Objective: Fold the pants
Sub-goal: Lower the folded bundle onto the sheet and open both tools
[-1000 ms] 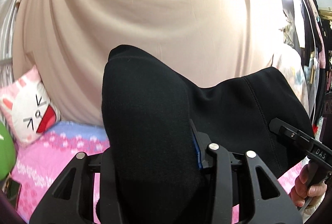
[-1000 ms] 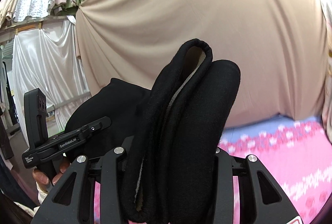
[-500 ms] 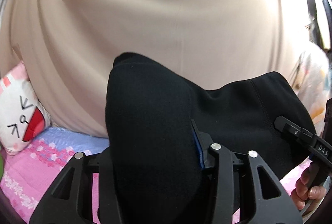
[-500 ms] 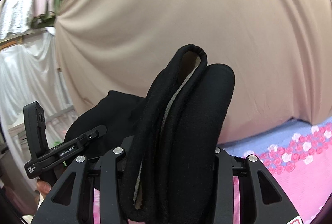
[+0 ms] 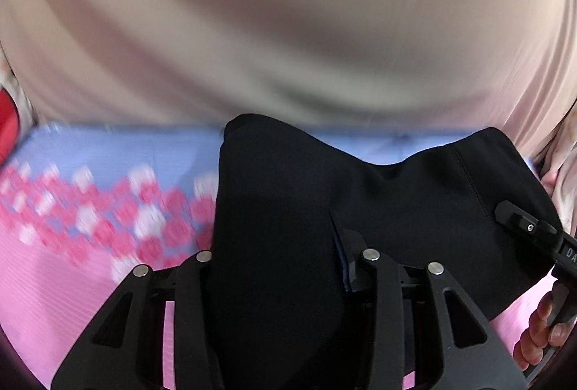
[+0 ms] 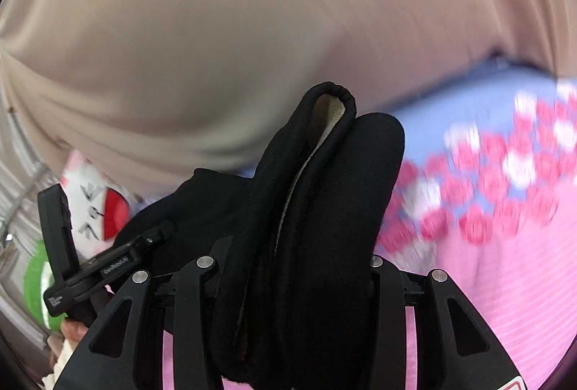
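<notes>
left claw [image 5: 277, 267] clamped on black pants [image 5: 396, 209] | right claw [image 6: 288, 267] clamped on folded waistband, 12 o'clock | pink floral bed [image 6: 505, 263] below

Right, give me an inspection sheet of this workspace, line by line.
Surface: pink floral bedsheet with a blue band, blurred.
Job's things: black pants, held up between both grippers, bunched in folds.
Clutter: cartoon pillow; green object, unclear.
Grippers: left gripper shut on the pants; right gripper shut on the pants.
Cables: nothing seen.
Surroundings: beige draped cloth behind the bed.
</notes>
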`<action>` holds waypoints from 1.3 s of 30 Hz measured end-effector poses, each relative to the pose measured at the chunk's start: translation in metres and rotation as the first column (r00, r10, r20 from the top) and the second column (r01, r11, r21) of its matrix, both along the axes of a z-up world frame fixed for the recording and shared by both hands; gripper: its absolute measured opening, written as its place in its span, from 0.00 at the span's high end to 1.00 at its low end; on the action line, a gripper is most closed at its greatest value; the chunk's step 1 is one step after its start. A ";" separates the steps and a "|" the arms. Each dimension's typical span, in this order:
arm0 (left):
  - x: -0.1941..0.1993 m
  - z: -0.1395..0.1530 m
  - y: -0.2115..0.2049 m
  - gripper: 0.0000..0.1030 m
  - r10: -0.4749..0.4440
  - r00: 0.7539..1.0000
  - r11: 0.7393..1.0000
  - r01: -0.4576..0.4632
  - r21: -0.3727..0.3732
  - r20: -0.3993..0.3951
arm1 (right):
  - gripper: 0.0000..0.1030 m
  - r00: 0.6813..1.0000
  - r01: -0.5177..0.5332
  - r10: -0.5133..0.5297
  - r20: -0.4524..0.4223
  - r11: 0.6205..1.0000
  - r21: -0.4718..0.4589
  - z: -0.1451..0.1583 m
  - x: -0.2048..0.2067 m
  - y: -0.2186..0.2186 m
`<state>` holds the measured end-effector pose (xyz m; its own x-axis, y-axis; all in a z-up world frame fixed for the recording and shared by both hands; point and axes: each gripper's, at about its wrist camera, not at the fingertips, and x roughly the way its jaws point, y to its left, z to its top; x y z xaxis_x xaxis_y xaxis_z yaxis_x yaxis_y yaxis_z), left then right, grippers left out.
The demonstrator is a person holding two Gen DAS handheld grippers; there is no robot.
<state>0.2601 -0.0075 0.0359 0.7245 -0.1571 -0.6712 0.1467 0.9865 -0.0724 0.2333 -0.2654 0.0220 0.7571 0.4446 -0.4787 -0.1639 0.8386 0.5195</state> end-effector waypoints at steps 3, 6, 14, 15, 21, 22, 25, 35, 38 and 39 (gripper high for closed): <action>-0.004 -0.017 0.002 0.39 0.022 1.000 0.999 -0.022 0.030 0.015 | 0.52 0.994 0.024 -0.023 -0.105 1.000 0.007 -0.024 0.008 -0.008; -0.012 -0.017 0.006 0.23 0.062 0.998 0.995 -0.064 0.076 0.027 | 0.43 0.987 0.062 -0.049 -0.155 0.994 0.086 -0.029 0.002 -0.028; -0.049 0.050 0.047 0.24 0.156 0.986 0.988 -0.157 0.008 0.064 | 0.85 0.991 0.113 -0.106 0.080 0.990 -0.086 0.050 -0.062 -0.017; -0.045 0.052 0.039 0.24 0.141 0.988 0.990 -0.141 0.003 0.062 | 0.89 0.996 0.062 -0.056 0.076 0.994 -0.091 0.054 -0.055 -0.003; 0.019 0.011 -0.001 0.23 0.164 0.986 0.983 -0.162 0.082 -0.021 | 0.96 1.000 -0.005 0.002 -0.024 0.990 -0.142 0.031 0.033 0.028; 0.025 0.001 -0.004 0.23 0.181 0.983 0.978 -0.176 0.109 -0.039 | 0.98 0.998 0.016 -0.025 -0.055 0.986 -0.164 0.022 0.047 0.022; 0.045 -0.028 0.009 0.11 0.203 0.974 0.978 -0.197 0.071 -0.102 | 1.00 0.985 0.098 -0.121 -0.123 0.979 -0.176 -0.012 0.067 -0.012; 0.010 -0.005 0.005 0.13 0.209 0.978 0.969 -0.207 0.137 0.001 | 1.00 0.992 0.043 -0.079 -0.098 0.944 -0.328 0.004 0.010 0.004; -0.004 -0.001 0.004 0.13 0.195 0.981 0.969 -0.195 0.150 0.013 | 0.98 0.992 0.077 -0.097 -0.082 0.973 -0.216 0.012 -0.015 -0.011; -0.010 0.001 0.005 0.13 0.195 0.981 0.969 -0.195 0.152 0.014 | 0.98 0.994 0.079 -0.092 -0.057 0.977 -0.197 0.021 -0.028 -0.012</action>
<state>0.2502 -0.0030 0.0370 0.7304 0.0909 -0.6769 -0.0496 0.9955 0.0802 0.2052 -0.2774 0.0425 0.7523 0.2735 -0.5993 -0.0585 0.9339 0.3528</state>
